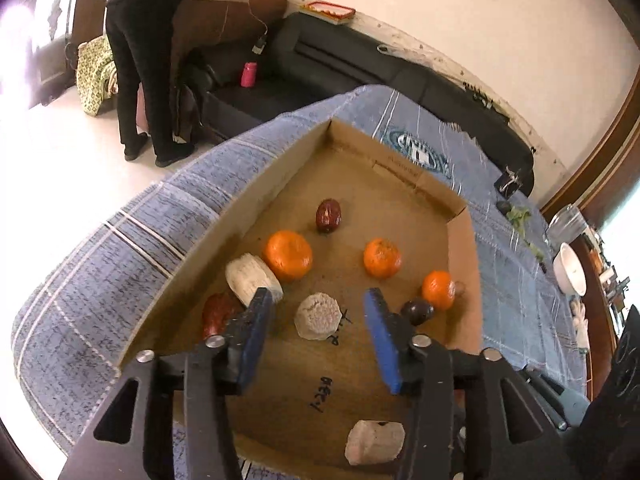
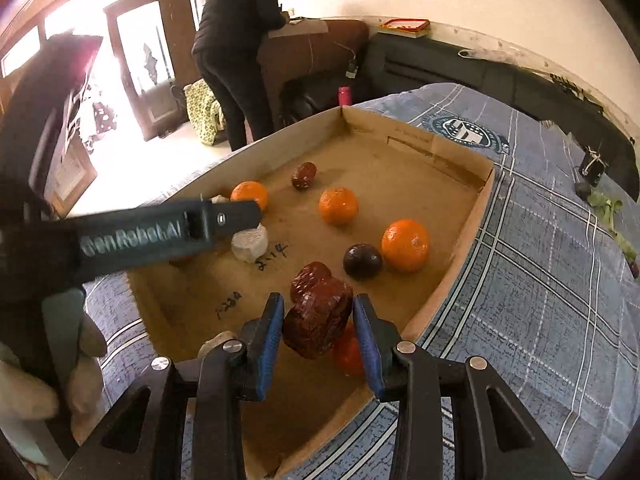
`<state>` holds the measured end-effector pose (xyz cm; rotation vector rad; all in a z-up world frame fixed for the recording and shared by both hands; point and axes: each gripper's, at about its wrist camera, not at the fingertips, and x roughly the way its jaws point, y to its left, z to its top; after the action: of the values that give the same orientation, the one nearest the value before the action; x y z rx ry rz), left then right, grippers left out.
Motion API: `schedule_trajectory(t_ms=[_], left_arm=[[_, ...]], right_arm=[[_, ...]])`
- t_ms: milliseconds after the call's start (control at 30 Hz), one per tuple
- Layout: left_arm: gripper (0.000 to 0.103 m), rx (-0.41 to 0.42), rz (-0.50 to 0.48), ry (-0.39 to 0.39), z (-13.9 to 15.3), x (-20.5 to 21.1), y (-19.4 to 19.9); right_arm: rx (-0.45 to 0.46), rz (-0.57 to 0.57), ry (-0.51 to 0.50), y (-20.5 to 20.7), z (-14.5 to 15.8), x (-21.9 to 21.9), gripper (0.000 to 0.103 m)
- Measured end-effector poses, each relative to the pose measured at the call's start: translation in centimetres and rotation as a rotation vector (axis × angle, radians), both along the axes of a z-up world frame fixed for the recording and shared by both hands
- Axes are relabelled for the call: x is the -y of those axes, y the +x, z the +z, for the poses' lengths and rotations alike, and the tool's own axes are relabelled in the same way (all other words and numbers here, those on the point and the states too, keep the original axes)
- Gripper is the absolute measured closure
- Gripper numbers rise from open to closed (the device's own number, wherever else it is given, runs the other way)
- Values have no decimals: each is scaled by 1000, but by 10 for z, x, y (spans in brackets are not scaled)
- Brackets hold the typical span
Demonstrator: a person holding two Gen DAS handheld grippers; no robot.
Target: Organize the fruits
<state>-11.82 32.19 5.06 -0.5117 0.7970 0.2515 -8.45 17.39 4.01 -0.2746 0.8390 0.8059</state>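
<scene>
Your right hand-held gripper (image 2: 318, 326) is clamped on a big red date (image 2: 318, 316) above the cardboard tray's (image 2: 472, 216) near edge on the bed; the left hand-held gripper (image 1: 318, 306) stands open, empty, over a pale chunk (image 1: 318, 315). Oranges, dates and chunks lie mixed, so most sorting's left, I'd say.

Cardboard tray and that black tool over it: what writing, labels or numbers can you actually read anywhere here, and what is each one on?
"GenRobot.AI", first letters smeared: white lettering on the side of the left hand-held gripper, right wrist view.
Black handwritten marks on the cardboard tray floor: three spots, none reads for sure.
Round crest on the blue checked cloth: lettering too small.
Printed label on the tray's far wall: too faint.
</scene>
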Motion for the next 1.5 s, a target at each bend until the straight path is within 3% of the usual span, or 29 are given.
schedule_trajectory(t_ms=[200,267,333,433,500,600,700,967,1500], left_arm=[[49,30,4,51,20,13,-7],[48,33,-6,98,26,24,-9],[47,32,-22,163,31,41,-9],[38,29,-31,268,40,70,-7],[23,35,-22,318,46,87,-8],[10,67,-18,383,55,110,-13],[7,82,-28,433,62,131,-13],[7,53,-59,453,63,158,-9],[7,38,-93,436,54,166,-5]], right_arm=[[20,-15,51,-11,16,25,48],[20,-53,80,-9,21,40,37],[20,-98,111,-8,25,58,35],[8,-200,149,-1,29,90,32],[-1,-267,168,3,31,106,30],[6,-383,197,2,32,136,24],[7,-439,210,1,30,156,22],[-27,-489,224,-1,22,185,21],[-18,-511,197,0,11,187,19]])
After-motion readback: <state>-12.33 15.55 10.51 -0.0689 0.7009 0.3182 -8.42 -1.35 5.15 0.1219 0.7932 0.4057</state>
